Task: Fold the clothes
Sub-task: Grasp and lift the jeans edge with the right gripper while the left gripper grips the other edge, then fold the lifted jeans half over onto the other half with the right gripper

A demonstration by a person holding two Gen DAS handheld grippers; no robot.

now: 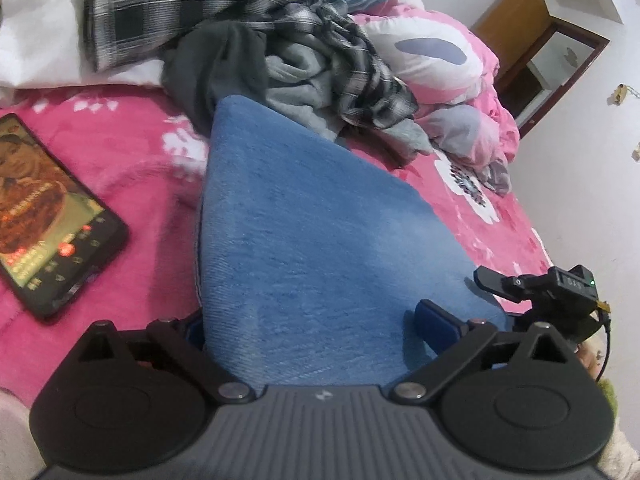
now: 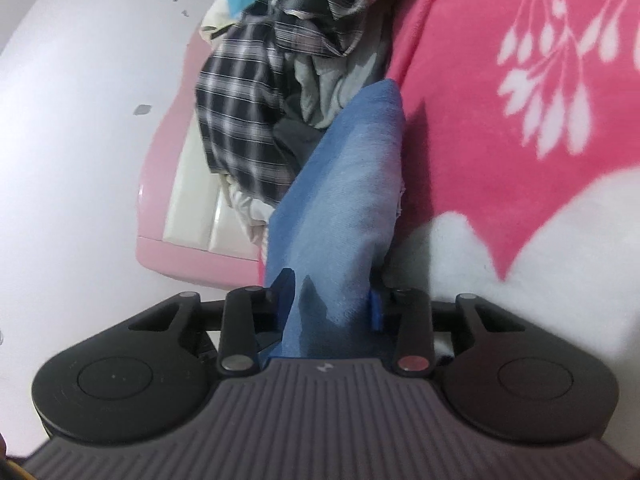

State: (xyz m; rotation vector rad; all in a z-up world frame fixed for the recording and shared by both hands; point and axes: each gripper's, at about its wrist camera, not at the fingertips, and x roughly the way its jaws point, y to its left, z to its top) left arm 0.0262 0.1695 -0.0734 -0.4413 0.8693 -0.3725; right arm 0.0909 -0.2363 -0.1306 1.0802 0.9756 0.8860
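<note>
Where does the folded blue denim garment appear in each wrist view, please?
Left wrist view: the blue denim garment fills the centre, running from between the left gripper fingers toward the clothes pile.
Right wrist view: it is a narrow strip rising from the right gripper.
Shared landmark: the black-and-white plaid shirt behind it.

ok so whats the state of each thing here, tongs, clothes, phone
left tongs: spread wide, blue denim garment lying between the fingers, grip unclear
right tongs: shut on the blue denim garment, cloth bunched between the blue pads
blue denim garment: partly lifted, stretched toward the pile
black and white plaid shirt: crumpled, unfolded in the pile
grey knit garment: crumpled in the pile
black smartphone: flat on the pink blanket, screen lit
</note>
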